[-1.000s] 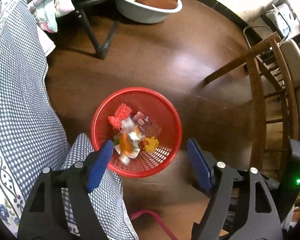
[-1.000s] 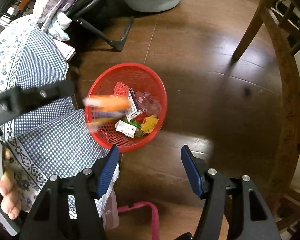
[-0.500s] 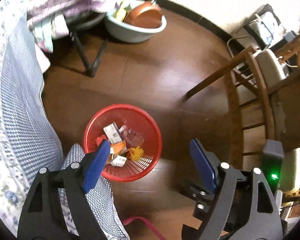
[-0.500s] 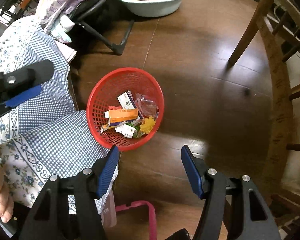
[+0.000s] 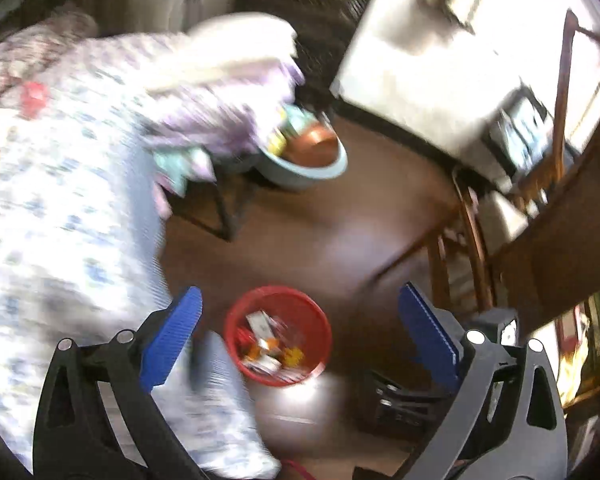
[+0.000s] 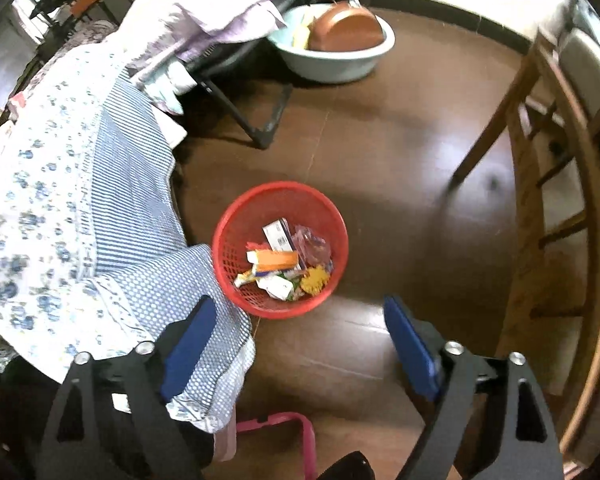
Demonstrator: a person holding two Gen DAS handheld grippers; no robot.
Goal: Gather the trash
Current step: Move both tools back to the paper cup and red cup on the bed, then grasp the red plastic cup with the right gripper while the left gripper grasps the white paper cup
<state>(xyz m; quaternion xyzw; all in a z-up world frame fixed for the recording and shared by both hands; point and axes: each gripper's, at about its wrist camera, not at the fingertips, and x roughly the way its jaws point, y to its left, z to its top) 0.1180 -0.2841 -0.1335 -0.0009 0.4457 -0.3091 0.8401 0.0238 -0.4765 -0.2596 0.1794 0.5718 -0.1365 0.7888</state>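
Note:
A red mesh basket (image 6: 236, 240) stands on the brown floor and holds several wrappers, among them an orange packet (image 6: 278, 259), a white box (image 6: 278, 236) and a yellow scrap (image 6: 315, 279). The basket also shows, blurred, in the left wrist view (image 5: 236, 322). My right gripper (image 6: 296, 344) is open and empty, high above the floor just near of the basket. My left gripper (image 5: 298, 338) is open and empty, well above the basket.
A table with a blue-and-white cloth (image 6: 80, 220) stands left of the basket. A pale basin (image 6: 340, 62) with a brown bowl sits on the floor at the back. A wooden chair (image 6: 556, 208) stands right. A pink frame (image 6: 284, 428) lies near.
The left gripper has risen and tilted up, so the basket looks smaller and the view is blurred. The orange packet that was falling now lies in the basket. The right gripper rose slightly.

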